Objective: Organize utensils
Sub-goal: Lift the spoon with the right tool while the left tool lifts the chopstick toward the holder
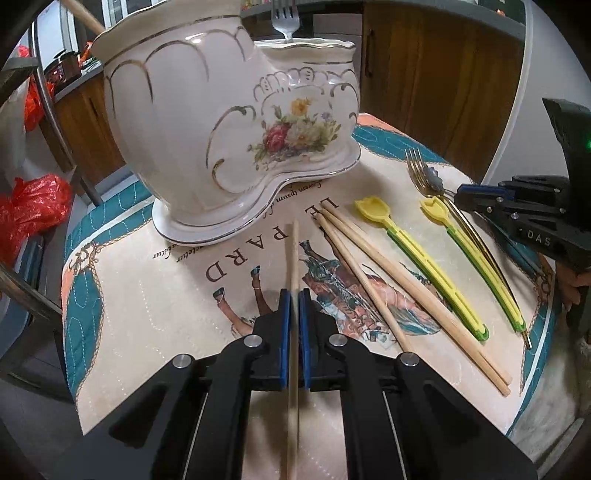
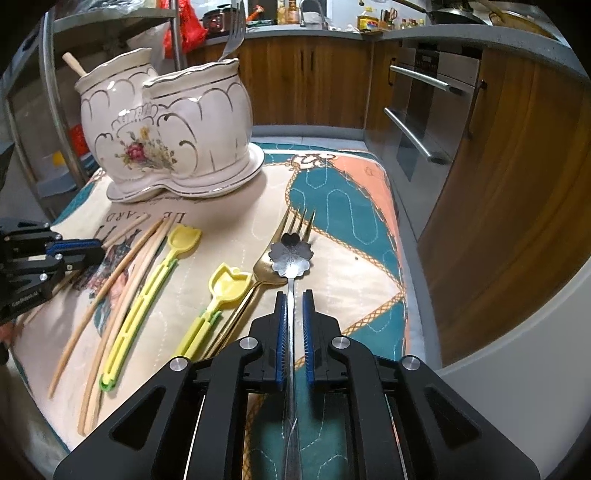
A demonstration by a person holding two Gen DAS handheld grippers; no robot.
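My left gripper (image 1: 294, 295) is pinched on a single wooden chopstick (image 1: 294, 258), the blue pads pressed against its sides partway along the shaft; its tip points toward the foot of the ceramic utensil holder (image 1: 221, 129). My right gripper (image 2: 294, 299) is clamped on the thin handle of a flower-bowled silver spoon (image 2: 290, 254), whose bowl lies over the tines of a gold fork (image 2: 295, 225) on the quilted mat (image 2: 351, 192).

Out from the left gripper lie three more chopsticks (image 1: 369, 280), fanned and touching near their tips, then two yellow-green tulip-tipped plastic picks (image 1: 417, 258). The two-compartment holder stands at the far side of the mat; one cup already holds a wooden stick (image 2: 74, 63), the other a silver fork (image 2: 233, 35).

The risks, as I judge them: both grips are on narrow, smooth shafts, so either piece could swivel in the pads once lifted, and the chopstick's long free end could knock the holder's rim instead of dropping in. Lifting the spoon might drag the gold fork, since the two touch and its handle runs close beside my right pads. With both hands heading for the same holder, they could also crowd each other at the openings, or nudge the holder on the soft mat.
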